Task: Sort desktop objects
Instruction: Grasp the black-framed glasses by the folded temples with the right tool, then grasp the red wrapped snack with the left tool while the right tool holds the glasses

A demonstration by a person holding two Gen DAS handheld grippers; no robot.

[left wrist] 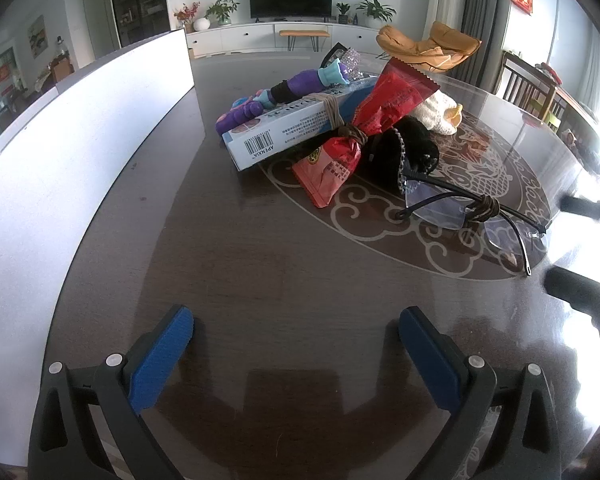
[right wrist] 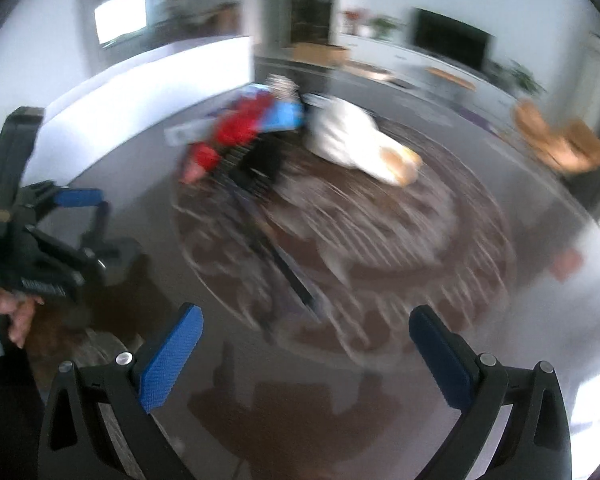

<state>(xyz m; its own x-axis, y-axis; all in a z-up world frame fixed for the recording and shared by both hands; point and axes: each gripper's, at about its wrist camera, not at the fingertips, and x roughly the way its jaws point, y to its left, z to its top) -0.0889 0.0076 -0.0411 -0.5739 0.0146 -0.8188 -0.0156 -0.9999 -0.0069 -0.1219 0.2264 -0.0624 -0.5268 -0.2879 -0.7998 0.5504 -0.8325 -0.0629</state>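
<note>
A pile of objects lies on the dark table: a white and blue box [left wrist: 284, 132], a red snack packet [left wrist: 360, 136], a purple toy [left wrist: 276, 96], a black hair clip with beads [left wrist: 404, 148], a white knitted item [left wrist: 440, 114] and rimless glasses [left wrist: 472, 212] nearest me. My left gripper [left wrist: 296, 324] is open and empty, low over bare table in front of the pile. My right gripper [right wrist: 306, 320] is open and empty; its view is motion-blurred, showing the red packet [right wrist: 236, 128], white item [right wrist: 352, 140] and the left gripper [right wrist: 80, 216] at its left.
A long white box wall [left wrist: 80, 160] runs along the table's left side. The table has a pale ornamental pattern [left wrist: 480, 184] under glass. The right gripper's dark fingers [left wrist: 572, 284] show at the right edge of the left wrist view. Chairs stand beyond the table's far right edge.
</note>
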